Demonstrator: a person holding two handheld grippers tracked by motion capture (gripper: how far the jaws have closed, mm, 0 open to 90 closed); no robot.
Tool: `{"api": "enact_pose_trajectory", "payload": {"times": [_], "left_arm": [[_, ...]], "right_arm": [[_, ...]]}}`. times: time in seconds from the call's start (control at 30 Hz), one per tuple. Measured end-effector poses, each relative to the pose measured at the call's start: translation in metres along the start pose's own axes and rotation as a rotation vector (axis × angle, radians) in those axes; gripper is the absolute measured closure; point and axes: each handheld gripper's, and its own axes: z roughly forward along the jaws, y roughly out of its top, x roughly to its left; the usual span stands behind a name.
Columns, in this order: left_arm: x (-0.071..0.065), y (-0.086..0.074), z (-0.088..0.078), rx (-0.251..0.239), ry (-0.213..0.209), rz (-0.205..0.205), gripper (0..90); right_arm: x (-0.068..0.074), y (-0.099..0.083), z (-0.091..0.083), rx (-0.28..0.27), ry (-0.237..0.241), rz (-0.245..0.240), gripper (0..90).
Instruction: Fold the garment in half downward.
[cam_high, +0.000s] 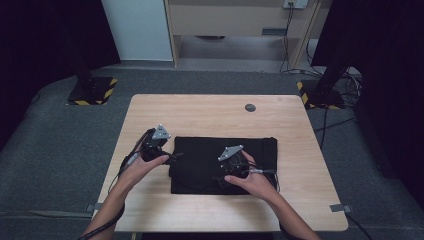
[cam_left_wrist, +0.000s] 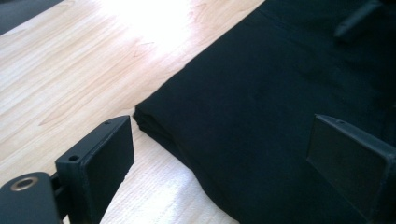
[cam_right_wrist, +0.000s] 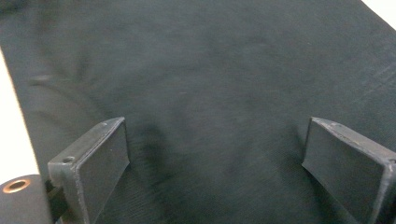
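- Left tool (cam_high: 167, 159): jaws wide, nothing held, at the left edge of the folded black cloth (cam_high: 225, 150), one jaw over wood, the other over fabric.
- Right tool (cam_high: 226, 172): jaws wide, empty, over the cloth's near-right part.
- Cloth lies flat mid-tabletop (cam_high: 200, 112).
- Small dark disc (cam_high: 250, 107) at the far side, well apart.

Folded black rectangular cloth (cam_high: 210, 160): flat on light wooden tabletop (cam_high: 200, 112), near front-centre; layered left edge stacked evenly; surface smooth, faint creases at front.
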Motion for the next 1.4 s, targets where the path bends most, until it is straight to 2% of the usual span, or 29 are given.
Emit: {"api": "enact_pose_trajectory", "payload": {"times": [0.1,0.3,0.4,0.53,0.63,0.73,0.87,1.03,1.23,1.4], "left_arm": [[-0.004,-0.001,0.001,0.005,-0.001,0.013,6.6],[-0.008,-0.001,-0.001,0.004,-0.001,0.029,6.6],[-0.009,-0.001,-0.003,0.003,0.0,0.032,6.6],[-0.008,0.001,-0.005,0.001,0.003,0.037,6.6],[-0.007,0.004,-0.005,-0.001,0.005,0.04,6.6],[-0.004,0.013,-0.005,-0.005,0.006,0.046,6.6],[0.0,0.026,-0.003,-0.014,0.009,0.059,6.6],[0.006,0.04,0.004,-0.026,0.013,0.062,6.6],[0.011,0.049,0.011,-0.051,0.014,0.068,6.8],[0.016,0.053,0.016,-0.047,0.0,0.078,6.8]], "right_arm": [[-0.007,-0.001,0.009,0.025,-0.004,-0.001,7.4],[-0.01,-0.004,0.011,0.004,0.015,0.014,7.2],[-0.012,-0.009,0.009,-0.02,0.014,0.015,7.2],[-0.017,-0.018,0.003,-0.021,0.017,0.016,7.2],[-0.021,-0.022,-0.003,-0.004,0.016,0.019,7.4],[-0.021,-0.019,-0.007,0.031,0.015,0.011,7.4],[-0.009,-0.005,-0.022,-0.022,0.03,-0.009,5.5],[0.012,0.015,-0.035,-0.04,0.06,-0.06,4.5],[0.036,0.028,-0.038,-0.044,0.102,-0.101,4.8],[0.052,0.035,-0.031,-0.03,0.129,-0.125,4.8]]}}
